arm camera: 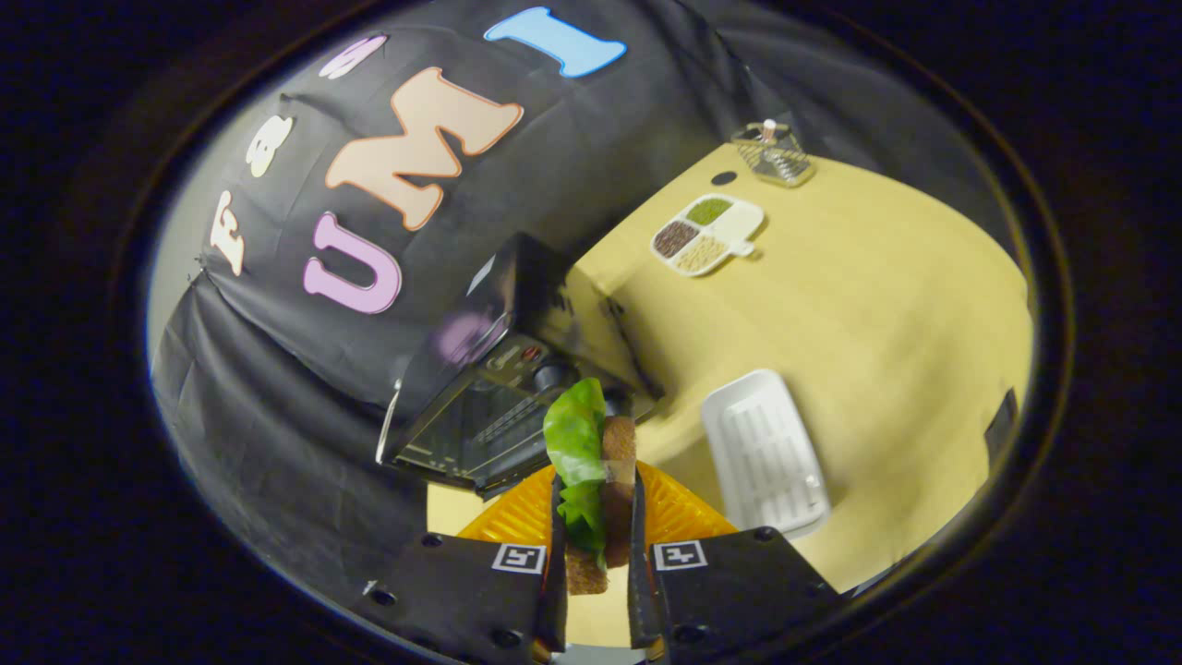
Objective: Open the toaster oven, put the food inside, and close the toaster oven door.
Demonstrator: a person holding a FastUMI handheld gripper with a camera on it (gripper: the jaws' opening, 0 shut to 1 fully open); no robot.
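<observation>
My gripper is shut on a sandwich of brown bread with green lettuce, held on edge between both fingers and lifted off the table. Just beyond the fingers stands the black toaster oven against the booth wall, its glass door facing me with a metal handle at its left side; I cannot tell for sure how far the door is open. An orange ribbed mat or tray lies under the sandwich, between the oven and my fingers.
A white ribbed tray lies on the yellow table to the right of my fingers. Farther back are a white divided dish of grains and a small wire rack with a knob.
</observation>
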